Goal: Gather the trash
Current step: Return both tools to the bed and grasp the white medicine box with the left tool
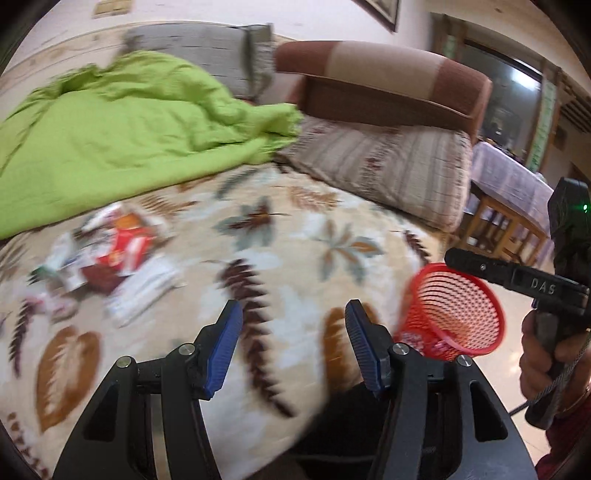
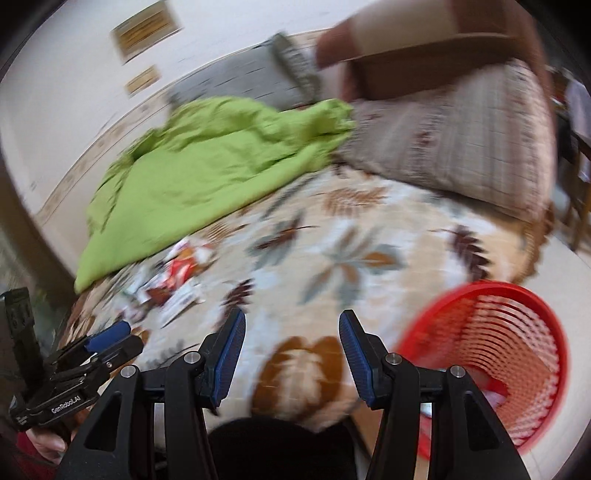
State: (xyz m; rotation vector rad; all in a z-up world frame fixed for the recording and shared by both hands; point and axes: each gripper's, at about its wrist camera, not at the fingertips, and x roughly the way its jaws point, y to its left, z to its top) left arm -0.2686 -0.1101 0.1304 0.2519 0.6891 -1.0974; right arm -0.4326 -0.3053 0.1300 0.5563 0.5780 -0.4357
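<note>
Both frames blurred by motion. Left gripper (image 1: 293,314) held above the leaf-patterned blanket (image 1: 280,229) of a bed, jaws spread apart with nothing between them. Right gripper (image 2: 292,325) likewise poised over the blanket, jaws parted and empty.

Heap of trash (image 1: 110,254) lay on the blanket to the left and ahead: crumpled wrappers, one red, some white paper, details lost to blur. Just behind it, a rumpled green quilt (image 1: 122,129), its near edge close to the wrappers. Farther back, a grey pillow (image 1: 207,51) against the wall, and a brown-and-beige cushion (image 1: 384,74) stacked on a striped cushion (image 1: 391,166) at the right of the bed. Nothing between either pair of jaws and the heap but open blanket.

Red mesh wastebasket (image 2: 495,354) stood off the bed's right corner, on the floor, tilted toward the camera, with some scraps visible at its bottom. Well apart from the heap.

Left view alone showed the right hand (image 1: 550,354) wrapped round the other gripper's handle at the far right, that gripper's body crossing in front of the basket rim, plus a wooden table under a pale cloth (image 1: 513,184) beyond the bed. Right view alone showed the left gripper from the side at lower left, blue pads (image 2: 107,338) apart, and two framed pictures (image 2: 146,29) on the wall.
</note>
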